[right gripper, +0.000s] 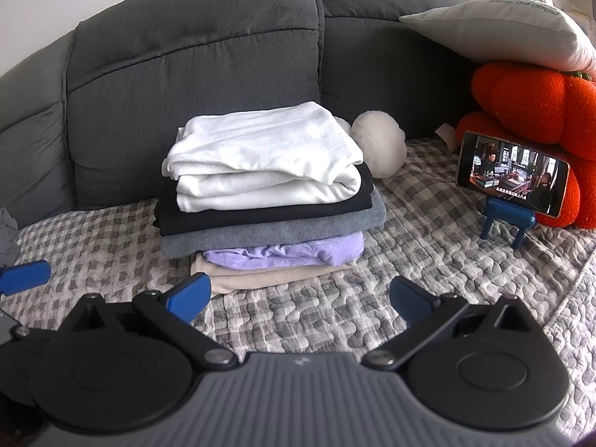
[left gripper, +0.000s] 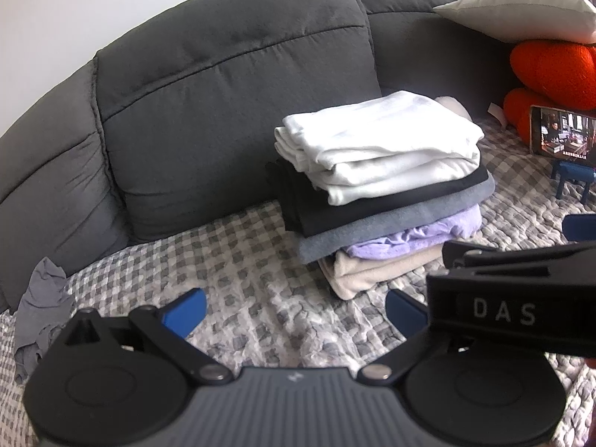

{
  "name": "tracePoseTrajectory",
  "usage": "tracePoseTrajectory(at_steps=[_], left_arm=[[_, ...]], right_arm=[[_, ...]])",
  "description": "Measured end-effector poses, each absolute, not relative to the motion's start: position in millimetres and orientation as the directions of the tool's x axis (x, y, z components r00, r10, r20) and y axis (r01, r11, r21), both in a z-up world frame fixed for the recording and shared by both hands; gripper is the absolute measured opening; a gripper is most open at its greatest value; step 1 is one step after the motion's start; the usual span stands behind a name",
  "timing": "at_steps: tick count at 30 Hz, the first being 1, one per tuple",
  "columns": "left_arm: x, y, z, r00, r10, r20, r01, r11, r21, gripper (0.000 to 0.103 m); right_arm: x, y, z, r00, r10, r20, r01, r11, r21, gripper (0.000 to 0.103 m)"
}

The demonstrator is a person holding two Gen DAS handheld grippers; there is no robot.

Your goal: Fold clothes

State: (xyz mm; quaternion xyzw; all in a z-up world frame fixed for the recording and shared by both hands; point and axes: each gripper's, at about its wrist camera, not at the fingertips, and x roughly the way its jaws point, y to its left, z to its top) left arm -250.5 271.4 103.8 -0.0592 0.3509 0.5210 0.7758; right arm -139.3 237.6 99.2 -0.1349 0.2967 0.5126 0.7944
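Both grippers hover low over the checked sofa cover (right gripper: 428, 246), left gripper (left gripper: 294, 311) and right gripper (right gripper: 300, 296) each with fingers wide, empty. Just ahead sits one stack of folded clothes (right gripper: 268, 193), five pieces; one crumpled grey garment (left gripper: 41, 313) lies left

A phone (right gripper: 512, 174) on a blue stand (right gripper: 506, 221) leans against orange cushions (right gripper: 536, 104).
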Motion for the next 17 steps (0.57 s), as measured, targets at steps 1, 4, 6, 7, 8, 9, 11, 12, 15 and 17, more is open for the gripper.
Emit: tracePoseTrajectory(at_steps=[1,4,6,7,8,9,11,12,15,17], left_arm=[[-250.3,271.6,103.6,0.211,0.765,-0.608,-0.850,0.451,0.272,0.102],[-250.2,271.4,103.3,0.212,0.764,-0.609,-0.850,0.452,0.272,0.102],[-250.1,271.1,103.1,0.213,0.764,-0.610,-0.849,0.453,0.272,0.102],[-250.0,270.9,103.0,0.213,0.763,-0.610,-0.848,0.454,0.272,0.102],[-249.7,270.9,102.9,0.213,0.763,-0.611,-0.848,0.454,0.273,0.102],[-249.4,270.8,102.8,0.212,0.763,-0.611,-0.848,0.455,0.273,0.102],[-249.3,270.5,102.6,0.213,0.761,-0.612,-0.847,0.457,0.273,0.102],[-249.2,270.4,102.6,0.214,0.761,-0.613,-0.846,0.458,0.273,0.102],[-248.9,270.0,102.7,0.215,0.760,-0.613,-0.845,0.460,0.273,0.102],[-248.6,269.7,102.8,0.216,0.759,-0.614,-0.844,0.461,0.274,0.102]], right_arm=[[-139.3,237.7,99.1,0.298,0.734,-0.610,-0.895,0.438,0.090,0.103],[-139.4,237.8,98.8,0.297,0.733,-0.611,-0.895,0.437,0.089,0.103],[-139.4,237.9,98.6,0.297,0.733,-0.612,-0.896,0.436,0.088,0.103],[-139.4,238.0,98.5,0.296,0.733,-0.612,-0.896,0.435,0.088,0.103],[-139.5,238.1,98.4,0.296,0.733,-0.613,-0.896,0.435,0.088,0.103],[-139.5,238.1,98.3,0.296,0.733,-0.613,-0.896,0.435,0.087,0.103],[-139.5,238.1,98.3,0.296,0.732,-0.614,-0.897,0.434,0.086,0.103],[-139.5,238.2,98.2,0.295,0.732,-0.614,-0.897,0.434,0.086,0.103],[-139.3,238.5,98.3,0.294,0.732,-0.615,-0.896,0.434,0.088,0.103],[-139.2,238.7,98.3,0.294,0.732,-0.615,-0.896,0.435,0.089,0.103]])
